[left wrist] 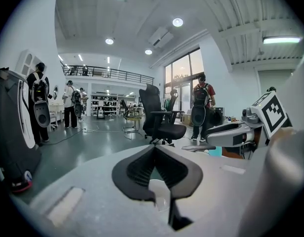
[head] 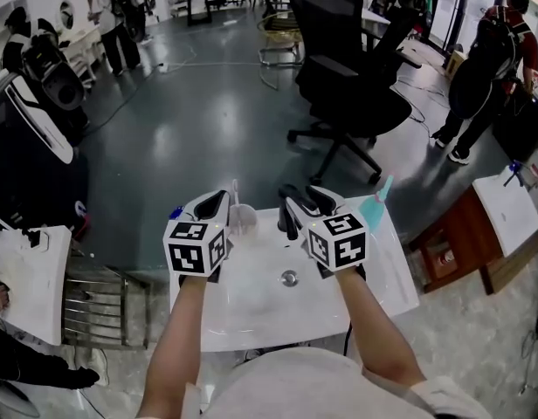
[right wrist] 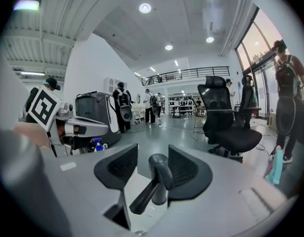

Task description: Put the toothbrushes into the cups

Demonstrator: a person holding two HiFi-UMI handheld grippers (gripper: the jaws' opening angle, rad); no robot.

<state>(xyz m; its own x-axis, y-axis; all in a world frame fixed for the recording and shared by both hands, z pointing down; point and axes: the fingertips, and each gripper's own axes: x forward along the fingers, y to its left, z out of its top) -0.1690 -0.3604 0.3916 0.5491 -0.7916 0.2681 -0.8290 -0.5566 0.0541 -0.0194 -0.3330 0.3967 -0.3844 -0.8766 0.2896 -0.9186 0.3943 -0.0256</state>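
- So, nearest me the white washbasin counter (head: 251,312) lies bare round its metal drain (head: 289,278), and both my arms reach over it toward the far edge.
- My left gripper (head: 218,201) has its jaws pressed together at the tips, with nothing I can see between them. It hovers just beside the clear plastic cup (head: 244,220) at the far edge, left of the middle.
- A thin pale toothbrush (head: 235,190) stands upright in that cup, so I judge that one placed.
- My right gripper (right wrist: 152,151) is spread wide and pinches nothing. The black lever faucet (right wrist: 159,179) stands in the gap between its jaws, untouched as far as I can tell.
- At the far right corner the turquoise cup (head: 372,213) holds a second pale toothbrush (head: 387,186), leaning right. That is probably why neither tool carries anything.
- The faucet is what stands in my way, so I would draw the right gripper straight back, not sideways.
- A small blue object (head: 175,211) sits at the far left corner, too small to name.
- Beyond the counter a black office chair (head: 348,68) stands on the grey floor, with people well apart from it.
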